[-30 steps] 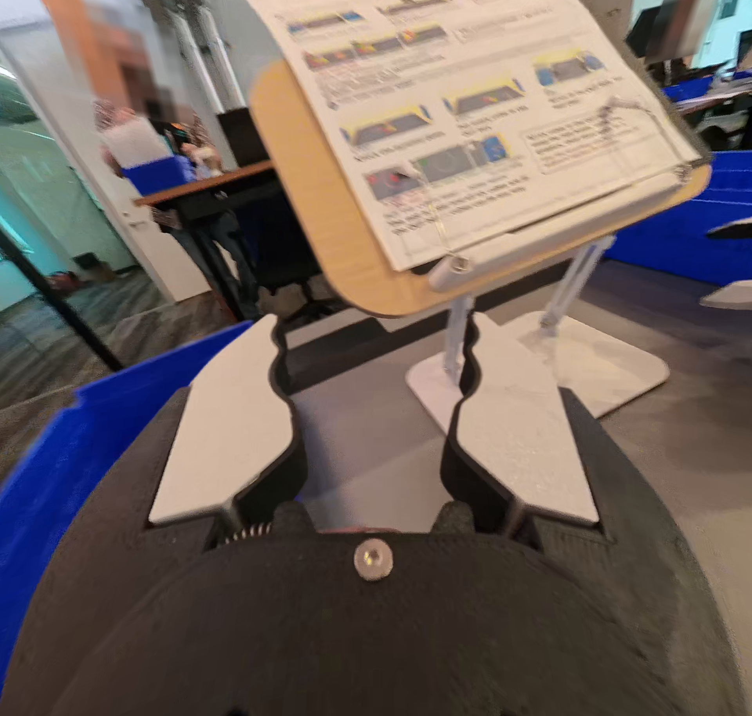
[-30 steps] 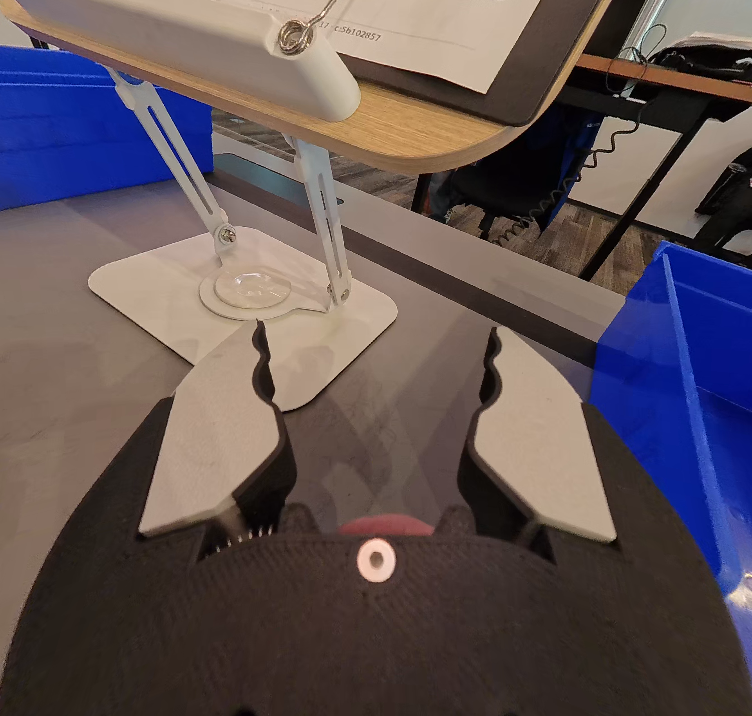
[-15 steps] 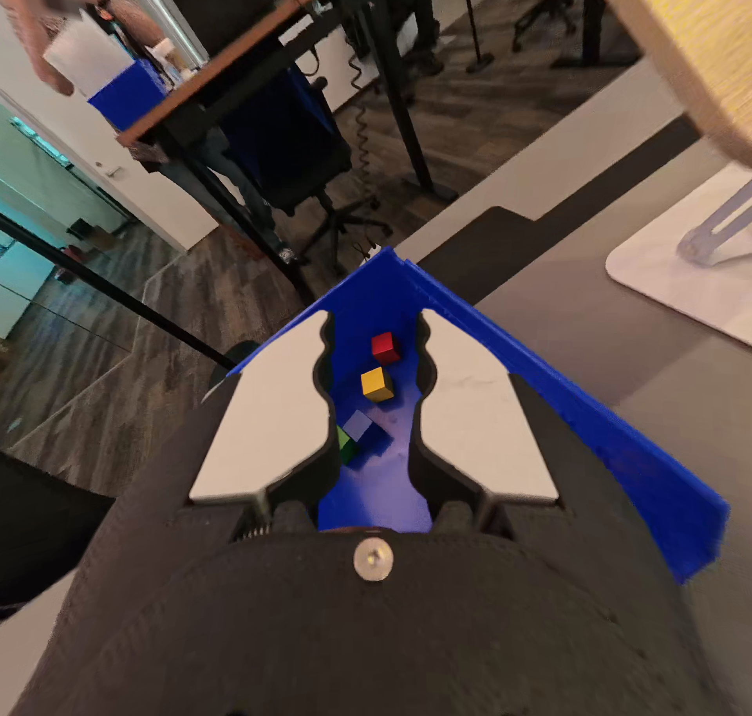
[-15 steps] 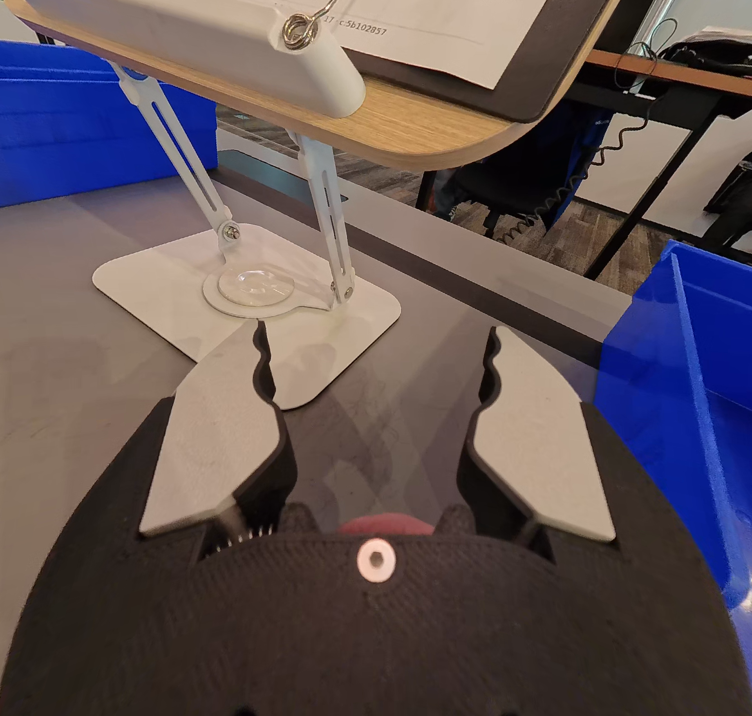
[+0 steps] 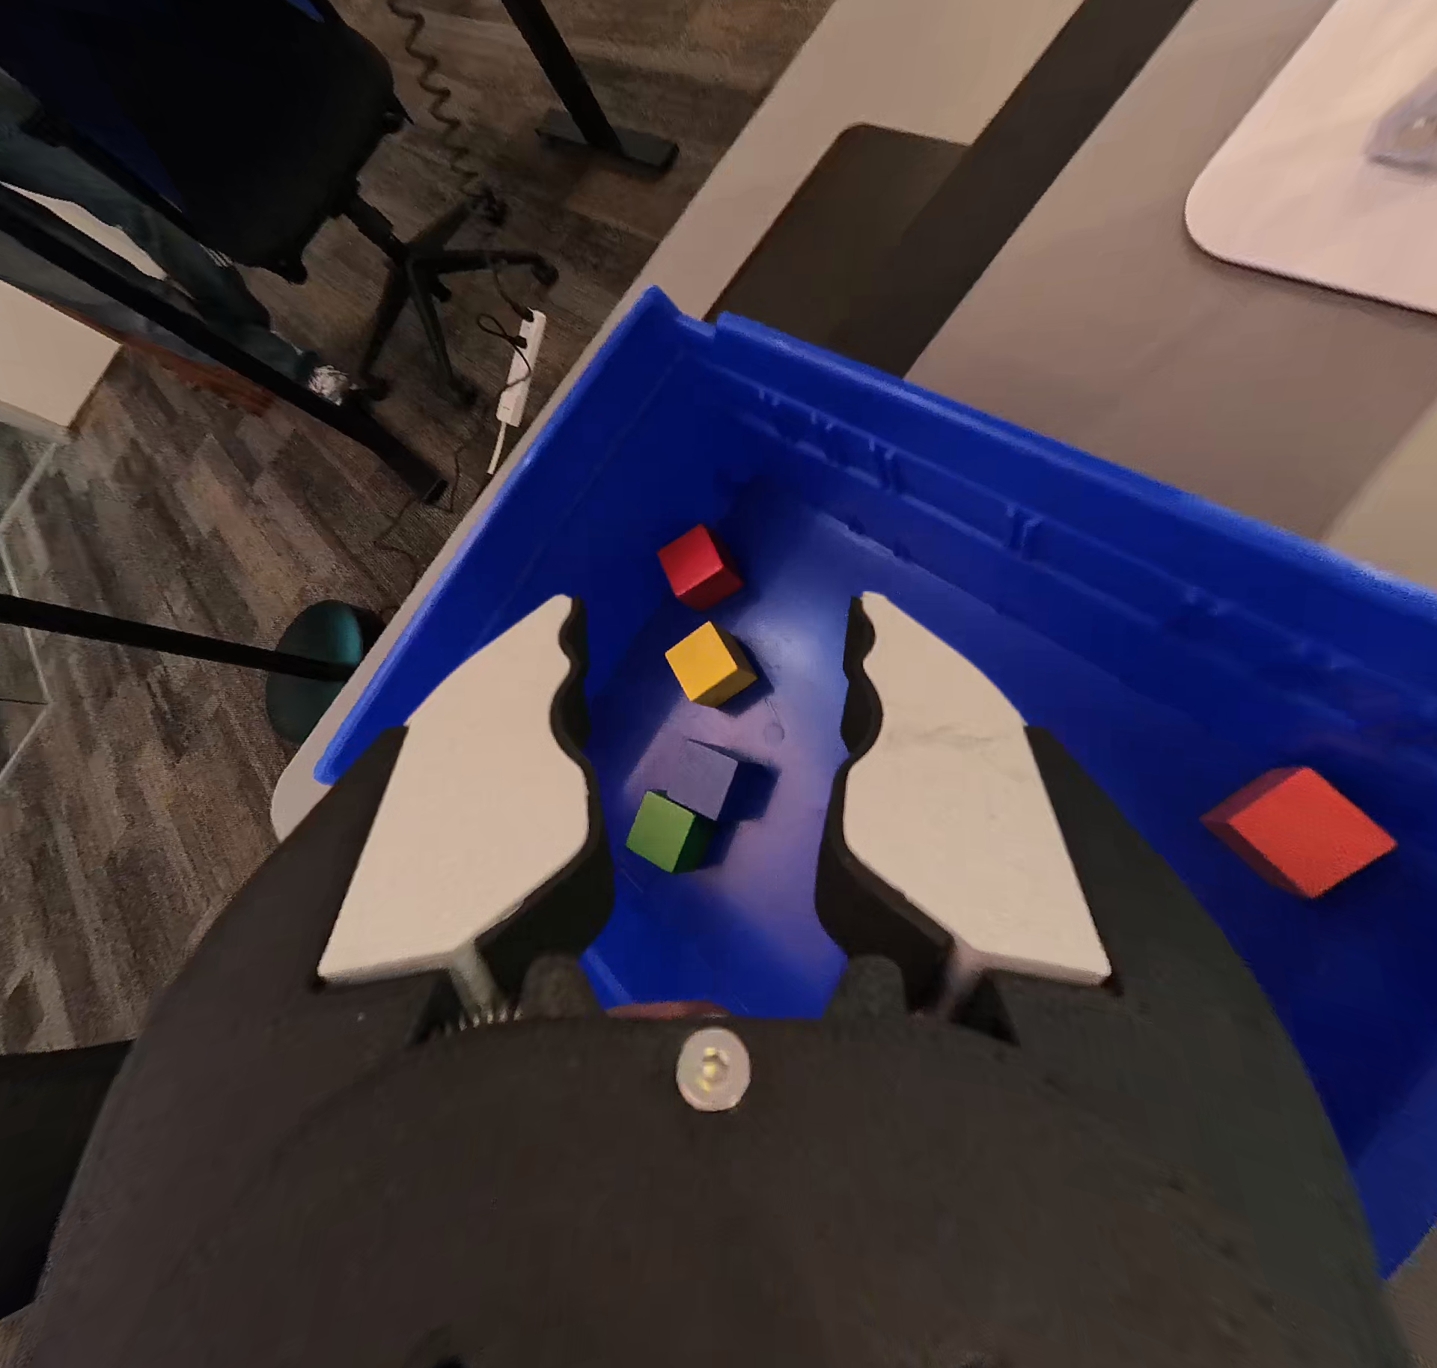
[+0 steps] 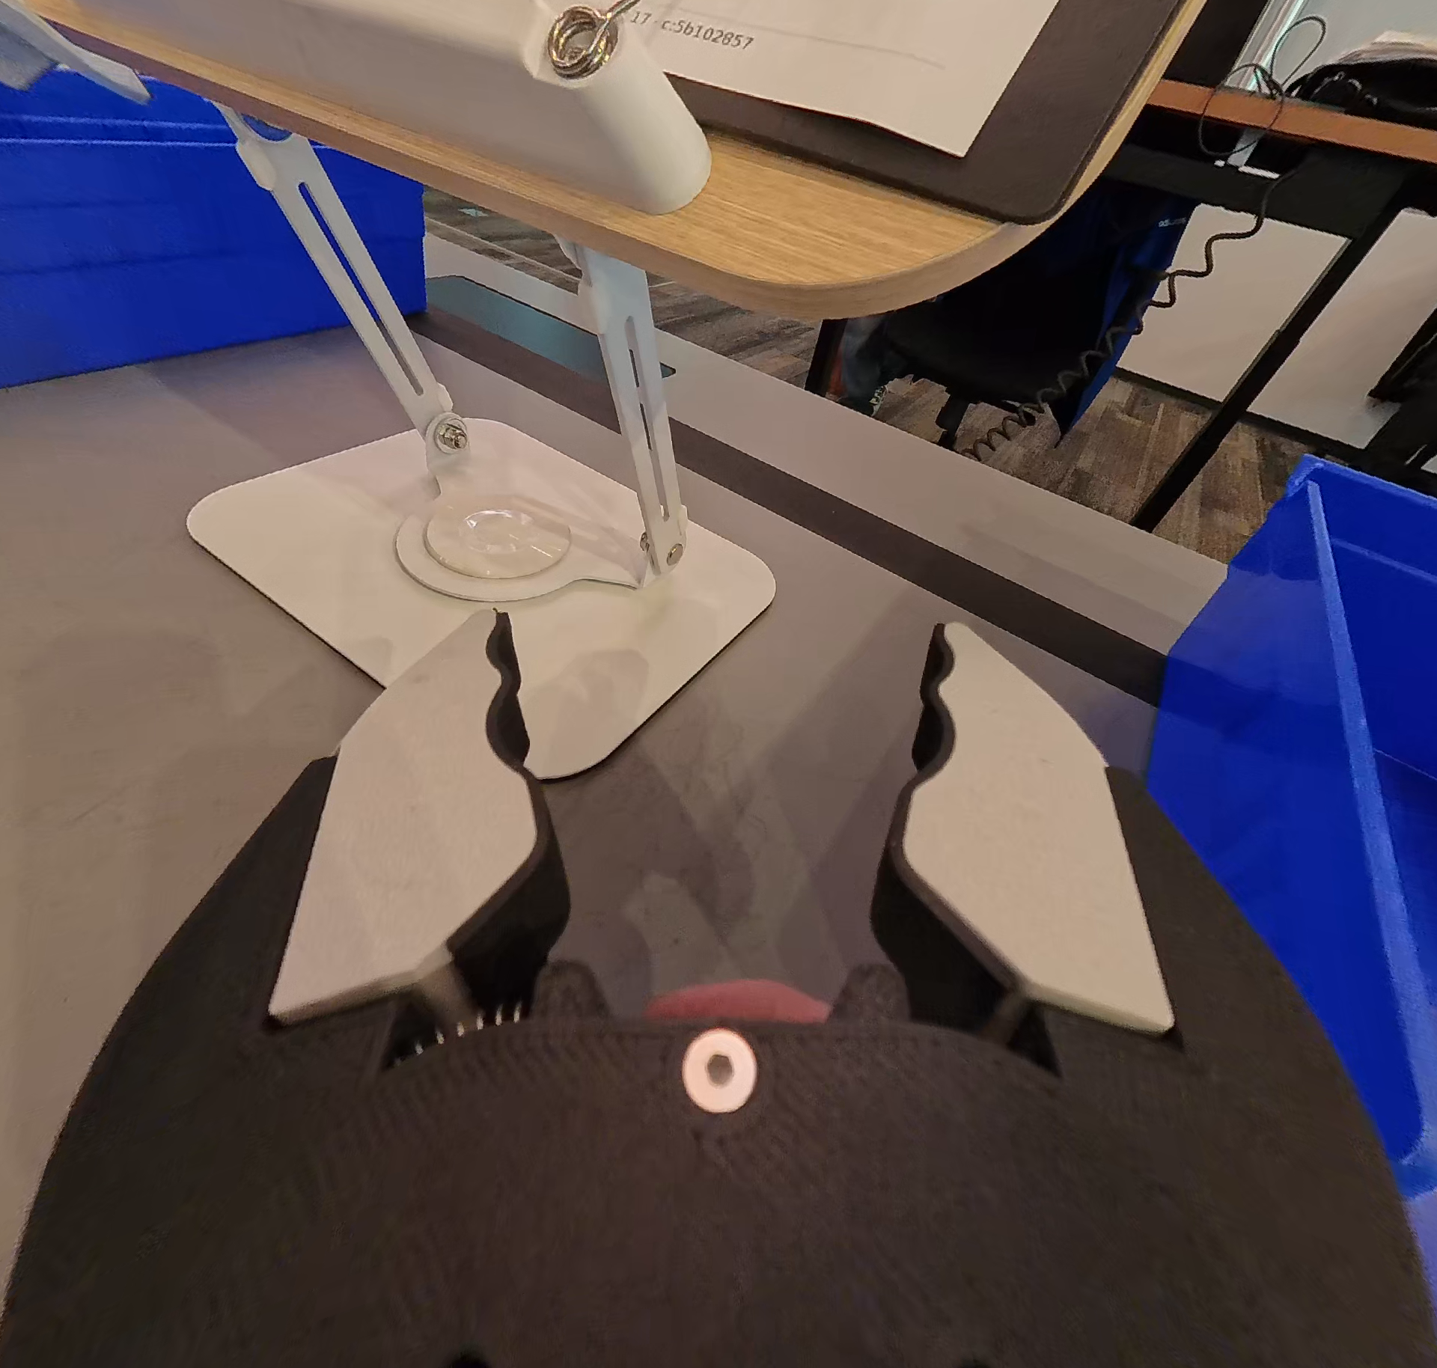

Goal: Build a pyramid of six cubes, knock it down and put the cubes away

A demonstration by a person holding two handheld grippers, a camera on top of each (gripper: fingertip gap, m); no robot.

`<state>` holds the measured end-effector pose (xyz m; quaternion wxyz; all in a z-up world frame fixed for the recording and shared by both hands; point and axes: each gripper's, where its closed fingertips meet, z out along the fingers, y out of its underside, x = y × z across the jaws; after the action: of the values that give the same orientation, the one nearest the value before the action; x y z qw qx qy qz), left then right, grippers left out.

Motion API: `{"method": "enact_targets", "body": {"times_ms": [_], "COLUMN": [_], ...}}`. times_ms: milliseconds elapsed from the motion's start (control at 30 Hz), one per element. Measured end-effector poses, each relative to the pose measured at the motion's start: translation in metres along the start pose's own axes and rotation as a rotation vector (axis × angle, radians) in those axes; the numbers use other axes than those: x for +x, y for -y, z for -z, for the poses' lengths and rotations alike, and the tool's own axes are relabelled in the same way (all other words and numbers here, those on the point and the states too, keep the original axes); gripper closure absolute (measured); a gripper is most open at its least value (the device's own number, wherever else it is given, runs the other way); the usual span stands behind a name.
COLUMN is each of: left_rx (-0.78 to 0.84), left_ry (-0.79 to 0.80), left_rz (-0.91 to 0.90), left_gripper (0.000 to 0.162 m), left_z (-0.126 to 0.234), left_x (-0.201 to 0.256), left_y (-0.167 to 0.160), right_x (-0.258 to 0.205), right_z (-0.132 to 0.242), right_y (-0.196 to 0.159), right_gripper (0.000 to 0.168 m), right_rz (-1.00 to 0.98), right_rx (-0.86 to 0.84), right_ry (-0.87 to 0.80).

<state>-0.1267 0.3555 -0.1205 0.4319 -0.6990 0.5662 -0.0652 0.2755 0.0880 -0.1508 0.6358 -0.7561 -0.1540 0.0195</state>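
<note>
In the left wrist view a blue bin holds small cubes: a red cube, a yellow cube, a blue cube, a green cube touching it, and an orange-red cube at the right. My left gripper is open and empty, above the bin, with the yellow, blue and green cubes showing between its fingers. My right gripper is open and empty, low over the grey table. No cubes show in the right wrist view.
A white document stand with a wooden board and a printed sheet stands ahead of the right gripper. A blue bin sits at its right, another blue bin at the back left. The table edge and floor with an office chair lie beyond the left bin. The tips of one gripper are about 50 cm away from the tips of the other.
The left gripper swung from facing the document stand to looking down into the blue bin, came closer to the cubes, and its fingers stand wider than half a second ago. The right gripper barely moved.
</note>
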Motion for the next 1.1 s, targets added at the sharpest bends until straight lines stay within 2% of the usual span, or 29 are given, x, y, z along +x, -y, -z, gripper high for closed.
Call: {"method": "enact_targets", "body": {"times_ms": [67,233,333,567,733,1100], "left_rx": [-0.046,-0.161,-0.205,-0.314,-0.34,-0.548], "left_ry": [-0.048,-0.105,-0.115,-0.185,-0.21,-0.281], "left_rz": [-0.026,-0.092,-0.089,-0.127,-0.153,-0.245], "left_gripper": [0.105,0.104,0.091,0.094,0.094,0.098], "left_z": [-0.004,-0.016,-0.023,-0.033,-0.038,-0.039], "left_x": [0.004,0.007,0.004,0.011,0.011,0.001], "left_y": [-0.008,-0.026,-0.034,-0.055,-0.055,-0.084], "right_x": [0.0,-0.001,-0.001,-0.002,-0.003,-0.004], "right_z": [0.0,0.0,-0.001,-0.001,-0.001,-0.002], "right_y": [0.0,0.0,-0.001,-0.001,-0.001,-0.002], "right_gripper": [0.069,0.07,0.07,0.071,0.071,0.072], "right_rz": [0.002,-0.002,0.002,0.003,0.005,0.009], "right_rx": [-0.001,-0.002,-0.005,-0.009,-0.01,-0.016], "right_ry": [0.002,0.007,0.01,0.015,0.018,0.026]}}
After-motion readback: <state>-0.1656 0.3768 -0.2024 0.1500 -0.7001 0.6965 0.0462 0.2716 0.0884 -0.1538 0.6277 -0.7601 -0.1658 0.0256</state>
